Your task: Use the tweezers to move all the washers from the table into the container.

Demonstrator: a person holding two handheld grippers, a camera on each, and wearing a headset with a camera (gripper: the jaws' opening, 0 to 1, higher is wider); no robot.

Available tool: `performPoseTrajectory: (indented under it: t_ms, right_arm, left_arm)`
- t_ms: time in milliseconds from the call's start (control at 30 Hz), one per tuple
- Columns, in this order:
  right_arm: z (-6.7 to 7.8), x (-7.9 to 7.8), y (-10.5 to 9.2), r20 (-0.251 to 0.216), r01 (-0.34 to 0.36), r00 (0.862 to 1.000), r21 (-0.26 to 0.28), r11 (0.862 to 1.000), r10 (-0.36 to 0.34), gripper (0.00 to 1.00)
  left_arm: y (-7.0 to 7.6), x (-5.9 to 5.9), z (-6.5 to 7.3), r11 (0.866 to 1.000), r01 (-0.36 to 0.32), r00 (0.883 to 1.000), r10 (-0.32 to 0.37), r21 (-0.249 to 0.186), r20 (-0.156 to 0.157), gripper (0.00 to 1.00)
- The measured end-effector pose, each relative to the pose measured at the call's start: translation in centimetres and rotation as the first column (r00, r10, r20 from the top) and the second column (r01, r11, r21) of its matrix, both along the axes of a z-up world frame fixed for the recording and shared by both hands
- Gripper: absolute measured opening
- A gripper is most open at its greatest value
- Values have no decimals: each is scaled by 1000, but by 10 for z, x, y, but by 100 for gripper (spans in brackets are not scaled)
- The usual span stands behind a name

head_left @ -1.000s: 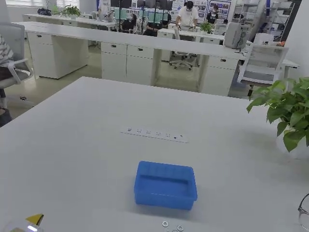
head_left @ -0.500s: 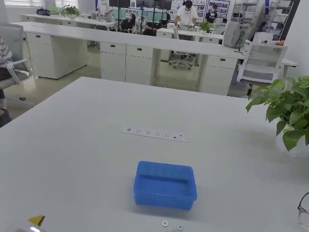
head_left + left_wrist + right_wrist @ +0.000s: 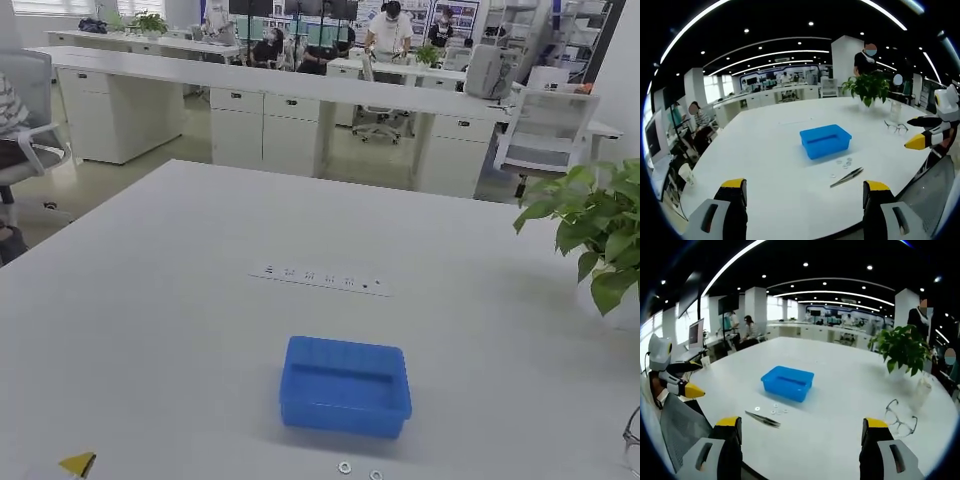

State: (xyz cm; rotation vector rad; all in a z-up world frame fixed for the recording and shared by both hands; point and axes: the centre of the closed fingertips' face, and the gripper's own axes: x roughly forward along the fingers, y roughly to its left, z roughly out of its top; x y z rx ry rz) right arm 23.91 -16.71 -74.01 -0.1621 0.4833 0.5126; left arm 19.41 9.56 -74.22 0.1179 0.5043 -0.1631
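Left gripper view: how do the tweezers (image 3: 846, 177) look?

Thin, silver, lying flat and slantwise on the white surface (image 3: 765, 165). The small ring-shaped washers (image 3: 844, 162) are scattered just beyond them, in front of the blue container (image 3: 825, 140).

And the left gripper (image 3: 803, 187)?

It is held low at the near edge, level, its fingers wide apart with nothing between them. The tweezers lie ahead, nearer the right-hand finger, well apart from both.

Right gripper view?

The tweezers sit ahead of the left-hand finger, the washers just past them, then the container, with glasses (image 3: 900, 421) off to the right. The right gripper (image 3: 801, 424) is also spread wide and empty, well short of the tweezers.

Head view?

Two washers show at the bottom edge, just in front of the container.
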Motion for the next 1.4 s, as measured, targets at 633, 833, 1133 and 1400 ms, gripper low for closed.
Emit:
performPoseTrajectory:
  t_ms: [633,833,1133,1400]
  right_arm:
    - [-13,8,7,-36,-12,999,-7,1000,12,99]
    - [-19,10,10,-60,-19,998,-11,1000,18,97]
    - [-28,8,12,-99,-45,994,-30,999,42,92]
    - [-36,10,7,-126,-25,992,-29,999,21,89]
  left_arm:
    - [-11,13,4,996,87,996,-87,22,32,91]
    - [-19,15,-9,980,196,979,-195,18,-58,78]
    - [-24,33,-22,921,384,917,-373,63,-140,61]
    - [-49,42,-49,847,532,825,-514,17,-233,39]
